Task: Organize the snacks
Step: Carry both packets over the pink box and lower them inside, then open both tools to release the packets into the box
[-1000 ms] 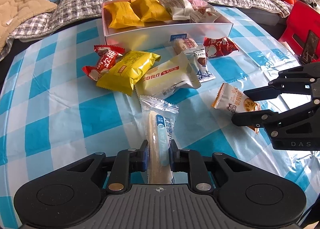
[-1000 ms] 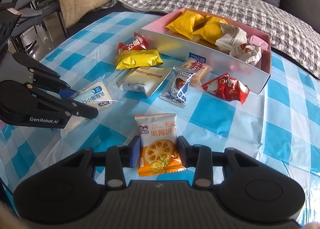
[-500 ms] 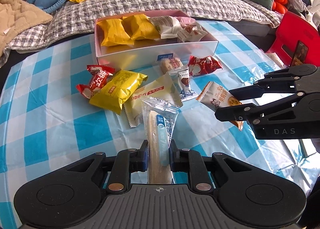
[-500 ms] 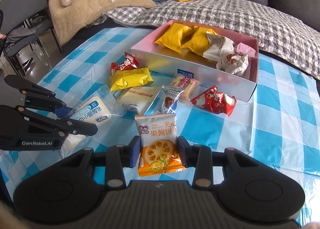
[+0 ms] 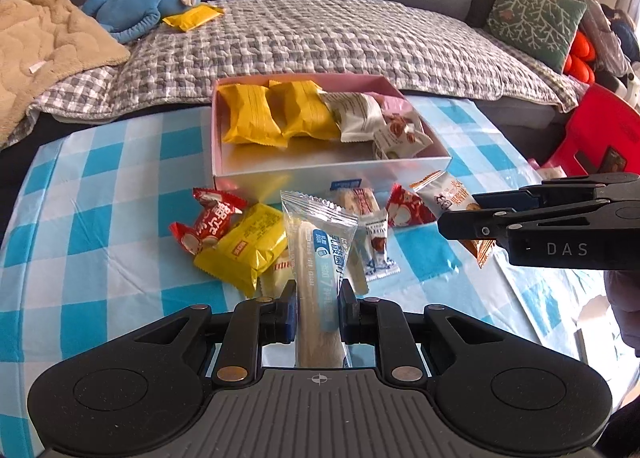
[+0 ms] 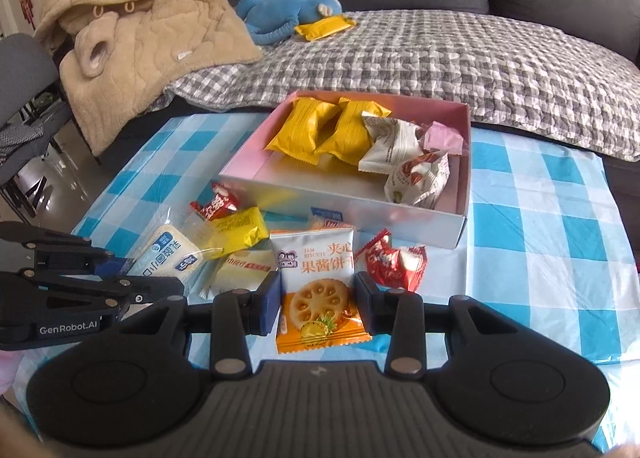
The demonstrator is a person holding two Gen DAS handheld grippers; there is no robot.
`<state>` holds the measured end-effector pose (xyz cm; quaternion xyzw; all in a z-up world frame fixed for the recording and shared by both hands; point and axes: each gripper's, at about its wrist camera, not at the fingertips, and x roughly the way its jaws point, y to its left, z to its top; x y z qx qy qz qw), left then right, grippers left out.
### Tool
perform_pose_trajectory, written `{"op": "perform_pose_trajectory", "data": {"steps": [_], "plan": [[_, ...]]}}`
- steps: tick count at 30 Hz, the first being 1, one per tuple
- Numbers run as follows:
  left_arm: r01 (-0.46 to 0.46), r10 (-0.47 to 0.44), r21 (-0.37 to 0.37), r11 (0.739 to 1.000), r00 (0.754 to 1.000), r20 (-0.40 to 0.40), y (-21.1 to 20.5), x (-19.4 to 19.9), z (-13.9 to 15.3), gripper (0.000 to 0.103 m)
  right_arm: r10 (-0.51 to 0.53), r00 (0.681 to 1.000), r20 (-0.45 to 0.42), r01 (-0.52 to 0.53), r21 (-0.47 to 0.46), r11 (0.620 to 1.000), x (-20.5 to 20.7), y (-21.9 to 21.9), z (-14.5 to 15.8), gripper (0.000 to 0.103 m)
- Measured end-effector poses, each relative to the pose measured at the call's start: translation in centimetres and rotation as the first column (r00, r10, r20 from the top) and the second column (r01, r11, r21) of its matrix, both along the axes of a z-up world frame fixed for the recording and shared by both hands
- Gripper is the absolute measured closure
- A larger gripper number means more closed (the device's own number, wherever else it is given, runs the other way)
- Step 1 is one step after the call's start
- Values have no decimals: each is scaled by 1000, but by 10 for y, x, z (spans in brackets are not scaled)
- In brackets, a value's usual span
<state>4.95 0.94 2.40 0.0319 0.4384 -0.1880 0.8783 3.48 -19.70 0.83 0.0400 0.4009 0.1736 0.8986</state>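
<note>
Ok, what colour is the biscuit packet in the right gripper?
White on top, orange at the bottom: the biscuit packet, clearest in the right wrist view.

"JAM BISCUIT" – orange biscuit packet (image 6: 318, 290), "DAS" – right gripper (image 5: 460, 224), "GenRobot.AI" – left gripper (image 6: 160, 290)

My right tool (image 6: 317, 304) grips a jam biscuit packet (image 6: 318, 294) by its sides, held above the checked tabletop (image 6: 540, 226). To my left, my other tool (image 6: 120, 278) pinches a clear-wrapped white snack (image 6: 170, 254). Ahead, the pink box (image 6: 462, 194) holds yellow and white packets, with red, yellow and cream packets loose before it.
</note>
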Motion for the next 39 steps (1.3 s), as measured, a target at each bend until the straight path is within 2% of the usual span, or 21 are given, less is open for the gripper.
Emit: {"op": "perform_pose_trajectory", "data": {"steps": [5,10,16,23,30,39], "plan": [[-52,53,-25,998,998,24,-3,19,13,86,-71,997,-18,73,71,995,20,-15,6,67],[-96,97,-50,994,995,12,-9,46,19,86,-108,993,-53,115,145,983,40,-23,7,67],[-130,131,-13,991,991,5,-23,90,17,86,-133,988,-80,147,209,967,71,-22,3,67],[-184,185,5,983,982,-47,-30,138,1,86,-153,980,-130,185,288,940,107,-23,-9,67],[-212,213,20,977,974,-77,-31,167,-14,86,-148,978,-148,184,269,945,128,-10,-20,67],[-218,218,21,976,974,-52,-37,184,-26,86,-148,980,-130,174,221,960,139,-3,-26,67]]}}
